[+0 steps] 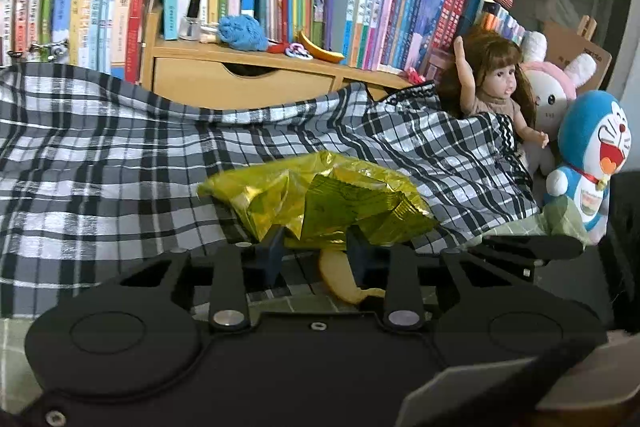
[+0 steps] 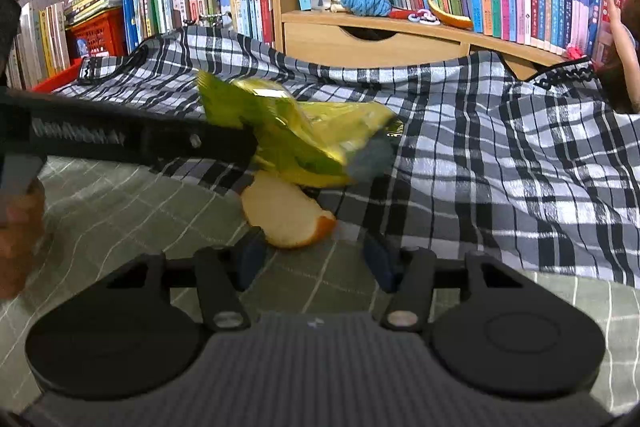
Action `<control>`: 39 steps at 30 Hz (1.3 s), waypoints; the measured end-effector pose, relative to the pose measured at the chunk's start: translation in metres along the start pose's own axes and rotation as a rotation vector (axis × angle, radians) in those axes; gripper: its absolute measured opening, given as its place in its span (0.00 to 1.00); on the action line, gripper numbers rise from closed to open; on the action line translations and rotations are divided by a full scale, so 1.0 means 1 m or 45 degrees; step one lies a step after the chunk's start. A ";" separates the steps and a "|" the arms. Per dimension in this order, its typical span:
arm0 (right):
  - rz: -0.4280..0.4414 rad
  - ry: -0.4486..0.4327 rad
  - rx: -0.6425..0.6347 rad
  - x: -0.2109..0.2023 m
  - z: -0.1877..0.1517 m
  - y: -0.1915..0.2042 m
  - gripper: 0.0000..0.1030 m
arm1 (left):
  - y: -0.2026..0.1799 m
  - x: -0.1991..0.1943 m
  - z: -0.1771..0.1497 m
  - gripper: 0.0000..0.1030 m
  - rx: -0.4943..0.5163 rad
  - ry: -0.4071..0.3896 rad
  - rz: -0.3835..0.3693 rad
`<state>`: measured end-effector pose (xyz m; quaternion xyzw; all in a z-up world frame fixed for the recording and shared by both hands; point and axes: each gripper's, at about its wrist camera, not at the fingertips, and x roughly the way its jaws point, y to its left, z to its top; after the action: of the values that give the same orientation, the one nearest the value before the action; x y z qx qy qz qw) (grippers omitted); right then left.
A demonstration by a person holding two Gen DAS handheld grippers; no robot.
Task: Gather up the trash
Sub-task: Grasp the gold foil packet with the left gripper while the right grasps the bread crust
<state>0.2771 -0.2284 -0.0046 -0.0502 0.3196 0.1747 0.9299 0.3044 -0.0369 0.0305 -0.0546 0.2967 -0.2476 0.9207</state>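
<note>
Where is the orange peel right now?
The orange peel lies on the green checked sheet, low-centre in the right wrist view, just below the yellow-green wrapper and at the plaid cloth's edge.

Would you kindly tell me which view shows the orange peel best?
The right wrist view: the curved orange fruit peel lies almost whole on the green checked sheet. The left wrist view shows only a sliver between black linkages.
</note>
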 end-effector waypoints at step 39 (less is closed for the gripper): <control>0.077 -0.039 0.115 0.003 0.003 -0.007 0.25 | 0.004 0.013 0.004 0.37 -0.035 -0.101 0.024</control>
<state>0.2834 -0.2337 -0.0046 0.0042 0.3141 0.1890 0.9304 0.3176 -0.0403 0.0256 -0.0741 0.2638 -0.2324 0.9332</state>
